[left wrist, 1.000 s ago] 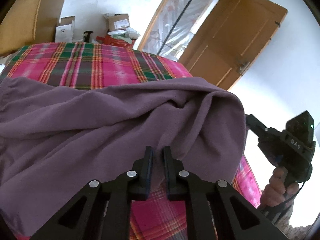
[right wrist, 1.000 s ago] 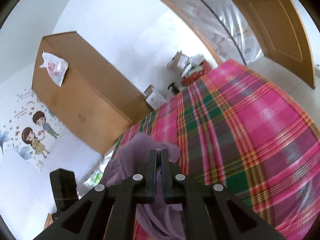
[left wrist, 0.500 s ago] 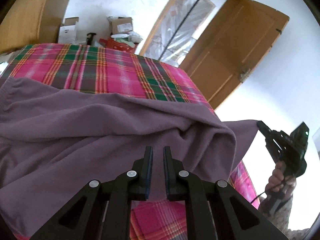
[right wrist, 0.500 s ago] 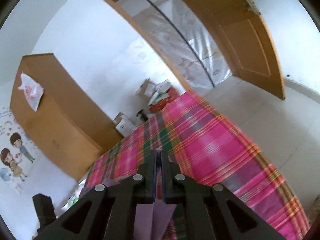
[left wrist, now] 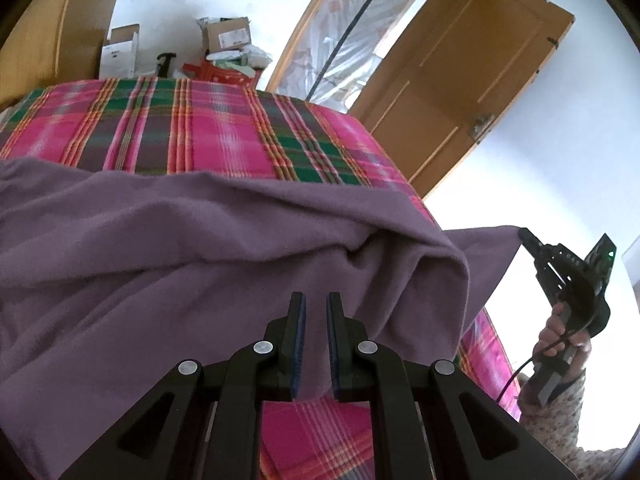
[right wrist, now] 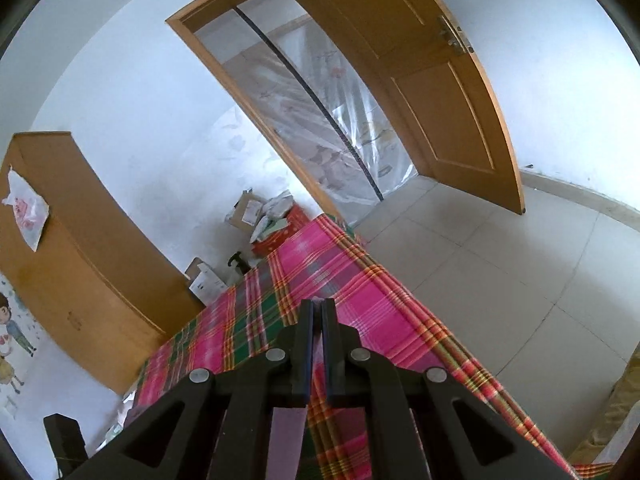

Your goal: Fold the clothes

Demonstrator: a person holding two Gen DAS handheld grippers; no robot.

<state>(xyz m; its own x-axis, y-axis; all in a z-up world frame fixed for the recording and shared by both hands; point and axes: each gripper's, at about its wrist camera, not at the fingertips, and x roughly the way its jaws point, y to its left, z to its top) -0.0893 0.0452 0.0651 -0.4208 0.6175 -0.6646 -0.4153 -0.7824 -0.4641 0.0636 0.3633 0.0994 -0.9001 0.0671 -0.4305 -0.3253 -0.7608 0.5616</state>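
Observation:
A purple garment (left wrist: 200,260) lies in loose folds across a bed with a pink and green plaid cover (left wrist: 224,132). My left gripper (left wrist: 316,304) is shut on the garment's near edge, and cloth shows between its pads. At the right, a person's hand (left wrist: 560,332) holds my right gripper (left wrist: 522,236), which pinches a corner of the garment and holds it out past the bed's side. In the right wrist view, my right gripper (right wrist: 318,304) is shut on a thin strip of purple cloth (right wrist: 286,440) above the plaid cover (right wrist: 360,300).
An open wooden door (left wrist: 460,80) and a doorway hung with plastic sheet (right wrist: 320,120) lie beyond the bed. Cardboard boxes (left wrist: 228,36) are piled at the bed's far end. A wooden wardrobe (right wrist: 72,240) is on the left and tiled floor (right wrist: 500,260) on the right.
My right gripper has drawn the garment's corner out to the right, off the bed's side, and stretched the fold. Its view swung up toward the door. The left gripper kept its hold.

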